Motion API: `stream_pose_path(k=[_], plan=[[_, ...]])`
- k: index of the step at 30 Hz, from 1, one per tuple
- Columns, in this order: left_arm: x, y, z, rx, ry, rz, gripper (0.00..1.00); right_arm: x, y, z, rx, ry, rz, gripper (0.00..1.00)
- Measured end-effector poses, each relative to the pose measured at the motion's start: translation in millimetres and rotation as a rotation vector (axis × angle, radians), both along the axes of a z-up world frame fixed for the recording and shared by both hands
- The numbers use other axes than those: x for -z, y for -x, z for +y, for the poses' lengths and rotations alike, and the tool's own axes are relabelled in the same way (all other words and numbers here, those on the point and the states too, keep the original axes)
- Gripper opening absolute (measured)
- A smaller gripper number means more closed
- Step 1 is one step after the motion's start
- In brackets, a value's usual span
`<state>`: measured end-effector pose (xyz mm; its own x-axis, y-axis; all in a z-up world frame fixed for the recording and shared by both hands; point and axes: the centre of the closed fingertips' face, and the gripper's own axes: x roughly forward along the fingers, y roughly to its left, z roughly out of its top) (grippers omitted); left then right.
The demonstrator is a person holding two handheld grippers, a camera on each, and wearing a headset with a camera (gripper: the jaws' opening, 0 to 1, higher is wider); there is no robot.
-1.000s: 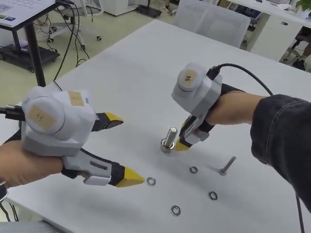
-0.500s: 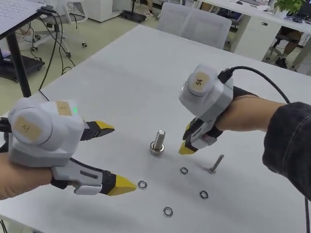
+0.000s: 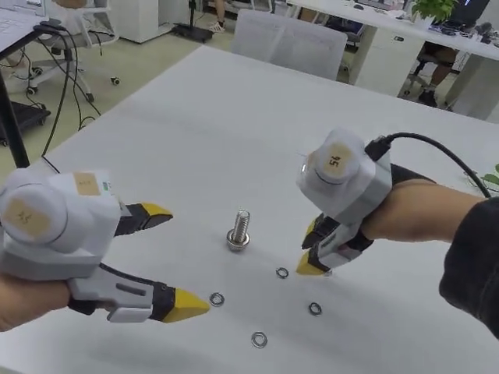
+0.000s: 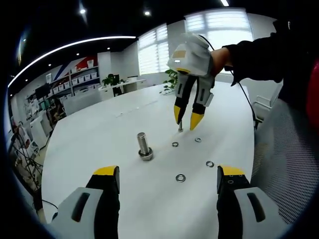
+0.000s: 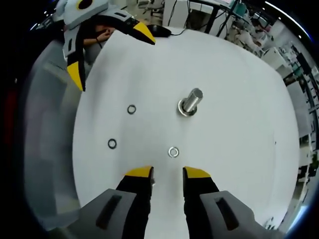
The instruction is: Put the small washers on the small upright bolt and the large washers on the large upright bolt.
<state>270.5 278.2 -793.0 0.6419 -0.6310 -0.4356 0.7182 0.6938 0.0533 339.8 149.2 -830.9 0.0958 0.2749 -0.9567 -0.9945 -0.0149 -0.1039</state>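
- The left gripper [image 3: 171, 257] is held low at the near left of the counter [image 3: 195, 117]. It lies nearly level, with its jaws spread wide and nothing between them.
- The right gripper [image 3: 313, 251] is tipped steeply down, its yellow tips close to the counter. A hand and a dark sleeve come in behind it from the right.
- The large bolt [image 3: 238, 228] stands upright between the two grippers, apart from both.
- Four washers [image 3: 282, 273] lie flat and loose. One is just beside the right gripper's tips, and one [image 3: 217, 298] is near the left gripper's lower tip. Two more [image 3: 315, 308] [image 3: 259, 340] lie nearer the person.
- The left gripper view shows what looks like the small bolt [image 4: 180, 126], a thin grey pin just below the right gripper's tips. The head view hides that spot behind the gripper.
- In the right gripper view the jaws stand a narrow gap apart with bare counter between them. Whether they touch the pin cannot be told.
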Motion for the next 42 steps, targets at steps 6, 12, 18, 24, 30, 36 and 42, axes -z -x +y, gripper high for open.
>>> stream_pose_path(k=[6, 12, 18, 24, 30, 36, 42], plan=[[-0.1, 2.3, -1.3, 0.007, -0.001, -0.001, 0.8, 6.5, 11.4, -14.7, 0.023, 0.009, 0.016, 0.25], [-0.8, 3.8, -2.6, 0.013, -0.003, -0.003, 0.8, 10.6, 19.6, -27.7, 0.051, 0.011, 0.029, 0.25], [-0.7, 6.4, -5.3, 0.024, -0.005, 0.0, 0.8, 16.3, 26.1, -38.1, 0.075, 0.016, 0.042, 0.25], [0.9, 9.4, -9.5, 0.04, 0.003, 0.013, 0.8, 19.9, 29.3, -46.3, 0.096, 0.018, 0.057, 0.24], [2.3, 13.0, -16.4, 0.066, 0.025, 0.03, 0.79, 25.3, 29.2, -52.7, 0.115, 0.023, 0.068, 0.24], [4.3, 15.8, -22.7, 0.089, 0.04, 0.046, 0.8, 31.8, 29.7, -51.1, 0.122, 0.021, 0.081, 0.24], [4.6, 18.6, -28.2, 0.109, 0.061, 0.059, 0.8, 36.0, 29.2, -44.5, 0.118, 0.019, 0.092, 0.23]])
